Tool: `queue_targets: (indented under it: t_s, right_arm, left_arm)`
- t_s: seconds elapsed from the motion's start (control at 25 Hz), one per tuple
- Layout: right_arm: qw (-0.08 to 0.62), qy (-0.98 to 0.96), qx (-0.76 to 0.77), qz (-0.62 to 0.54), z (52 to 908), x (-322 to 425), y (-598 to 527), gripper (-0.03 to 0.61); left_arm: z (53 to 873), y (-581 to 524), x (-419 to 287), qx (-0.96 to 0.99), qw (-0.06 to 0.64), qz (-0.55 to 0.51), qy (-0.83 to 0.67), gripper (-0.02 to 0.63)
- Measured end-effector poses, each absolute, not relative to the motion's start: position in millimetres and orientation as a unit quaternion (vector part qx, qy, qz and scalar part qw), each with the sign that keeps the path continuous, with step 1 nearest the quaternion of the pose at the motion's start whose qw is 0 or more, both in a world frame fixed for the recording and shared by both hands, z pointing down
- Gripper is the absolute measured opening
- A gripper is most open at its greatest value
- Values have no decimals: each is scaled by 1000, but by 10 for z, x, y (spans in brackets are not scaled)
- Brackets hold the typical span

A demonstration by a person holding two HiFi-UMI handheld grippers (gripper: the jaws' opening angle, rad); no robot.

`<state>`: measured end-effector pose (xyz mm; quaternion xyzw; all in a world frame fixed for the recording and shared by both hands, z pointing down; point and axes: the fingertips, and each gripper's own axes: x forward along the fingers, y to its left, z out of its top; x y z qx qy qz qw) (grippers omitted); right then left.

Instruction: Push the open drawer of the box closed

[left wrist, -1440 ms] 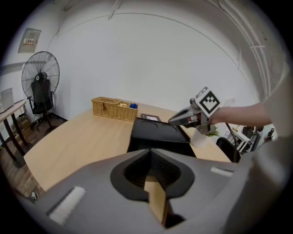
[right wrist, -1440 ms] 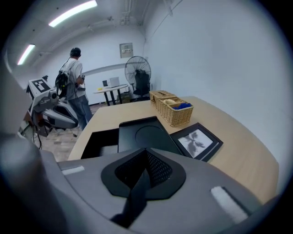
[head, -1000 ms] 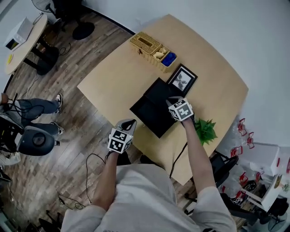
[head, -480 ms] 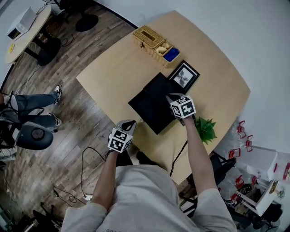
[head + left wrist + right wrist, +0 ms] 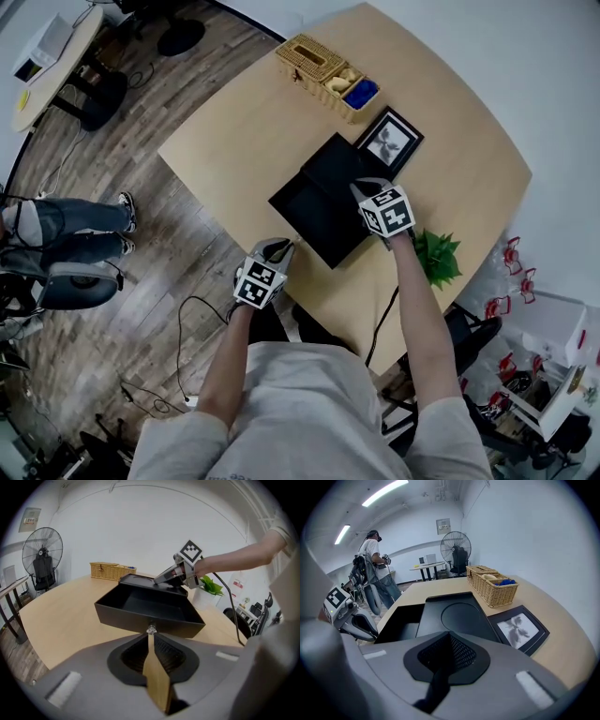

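Note:
A black box (image 5: 349, 167) stands mid-table with its drawer (image 5: 314, 214) pulled out toward me. In the left gripper view the drawer (image 5: 145, 606) is empty and has a small metal knob (image 5: 151, 629) on its front. My left gripper (image 5: 150, 634) is shut, its tips right at that knob; in the head view the left gripper (image 5: 279, 247) sits at the table's near edge. My right gripper (image 5: 449, 633) is shut and rests over the box's flat lid (image 5: 461, 613), with nothing held. From above, the right gripper (image 5: 367, 190) is over the box's right side.
A wicker basket (image 5: 328, 75) stands at the table's far edge, and a framed picture (image 5: 389, 142) lies beside the box. A potted plant (image 5: 436, 255) is by my right forearm. A person (image 5: 375, 569) and a fan (image 5: 457, 550) stand beyond the table.
My left gripper has come forward and to the right, up to the drawer's front. The right gripper stays on the box lid.

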<state>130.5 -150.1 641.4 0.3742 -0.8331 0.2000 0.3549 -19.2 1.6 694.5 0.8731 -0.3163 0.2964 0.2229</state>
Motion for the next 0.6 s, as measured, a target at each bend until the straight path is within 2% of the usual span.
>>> queue_targets:
  t_s: [0.08, 0.16, 0.6]
  right_arm:
    - [355, -833, 374, 199, 6413, 1302, -1491, 2]
    - [355, -833, 375, 198, 6416, 1306, -1492, 2]
    - [354, -833, 375, 199, 6428, 1312, -1496, 2]
  left_arm:
    - [6986, 9, -159, 874, 221, 298, -314, 62]
    - [7004, -16, -101, 876, 219, 296, -311, 102]
    - [7055, -88, 49, 875, 227, 300, -305, 114]
